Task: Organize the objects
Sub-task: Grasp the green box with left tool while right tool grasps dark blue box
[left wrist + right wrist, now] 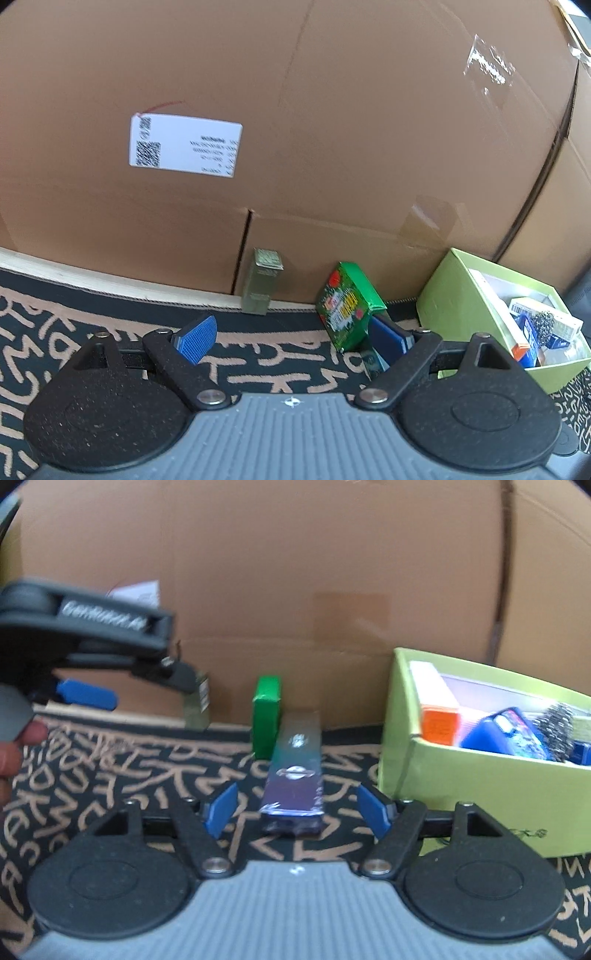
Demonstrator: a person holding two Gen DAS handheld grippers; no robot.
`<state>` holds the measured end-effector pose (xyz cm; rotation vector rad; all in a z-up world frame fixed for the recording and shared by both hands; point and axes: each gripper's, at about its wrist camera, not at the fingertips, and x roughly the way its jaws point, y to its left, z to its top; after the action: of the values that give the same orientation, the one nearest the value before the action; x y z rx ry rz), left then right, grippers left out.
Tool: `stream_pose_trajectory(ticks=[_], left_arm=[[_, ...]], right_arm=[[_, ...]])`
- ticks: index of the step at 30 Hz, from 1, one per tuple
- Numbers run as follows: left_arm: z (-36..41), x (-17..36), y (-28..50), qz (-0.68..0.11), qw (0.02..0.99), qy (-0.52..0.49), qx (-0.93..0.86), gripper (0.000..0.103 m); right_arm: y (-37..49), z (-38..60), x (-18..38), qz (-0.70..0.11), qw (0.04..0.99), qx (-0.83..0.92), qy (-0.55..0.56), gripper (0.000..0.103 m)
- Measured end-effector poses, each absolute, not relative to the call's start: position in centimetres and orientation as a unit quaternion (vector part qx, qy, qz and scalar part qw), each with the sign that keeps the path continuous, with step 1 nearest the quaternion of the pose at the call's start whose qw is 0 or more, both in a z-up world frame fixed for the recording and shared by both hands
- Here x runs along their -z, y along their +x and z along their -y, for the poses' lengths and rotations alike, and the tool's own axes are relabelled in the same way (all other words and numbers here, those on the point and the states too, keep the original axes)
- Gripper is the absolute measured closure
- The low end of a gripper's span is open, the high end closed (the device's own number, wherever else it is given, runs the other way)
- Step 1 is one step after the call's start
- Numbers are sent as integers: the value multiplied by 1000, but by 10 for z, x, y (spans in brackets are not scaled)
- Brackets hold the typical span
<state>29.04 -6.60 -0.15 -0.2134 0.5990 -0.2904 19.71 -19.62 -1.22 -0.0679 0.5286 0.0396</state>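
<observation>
The left gripper [291,338] points slightly downward with its jaws wide apart. The right gripper [297,808] has its jaws apart too, tilted down, nothing pressed between them.

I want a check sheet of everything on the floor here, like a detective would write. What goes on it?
Surface: black rug with tan scribble letters.
Job's things: long dark box lying flat between the right gripper's open fingers, not touched; green box and olive box standing by the cardboard.
Clutter: lime-green bin holding an orange-ended box, blue packs and a steel scourer.
Grippers: left gripper open, nothing between its pads; right gripper open around the long dark box.
Cables: nothing seen.
Surroundings: big cardboard carton with a white label.
</observation>
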Motion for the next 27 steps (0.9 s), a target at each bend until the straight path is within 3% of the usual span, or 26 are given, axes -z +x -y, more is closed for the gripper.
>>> stream_pose_trajectory(ticks=[14, 17, 18, 19, 20, 21, 27], left_arm=[[119, 14, 330, -310, 929, -101, 176, 11], [123, 20, 340, -324, 923, -105, 179, 16], [123, 23, 342, -327, 922, -106, 180, 27], [123, 25, 343, -332, 920, -103, 183, 46], [124, 27, 345, -341, 916, -96, 187, 57], [125, 30, 346, -350, 912, -88, 193, 80], [134, 28, 319, -321, 932, 0, 165, 83]], right_arm=[[207, 195, 26, -309, 951, -11, -22, 36], [209, 196, 27, -312, 950, -9, -20, 38], [209, 195, 27, -315, 949, -9, -20, 41], [210, 196, 28, -316, 948, -11, -20, 44], [210, 196, 28, -317, 948, -14, -20, 53], [210, 196, 28, -315, 949, -18, -19, 63], [204, 194, 27, -310, 950, -41, -16, 63]])
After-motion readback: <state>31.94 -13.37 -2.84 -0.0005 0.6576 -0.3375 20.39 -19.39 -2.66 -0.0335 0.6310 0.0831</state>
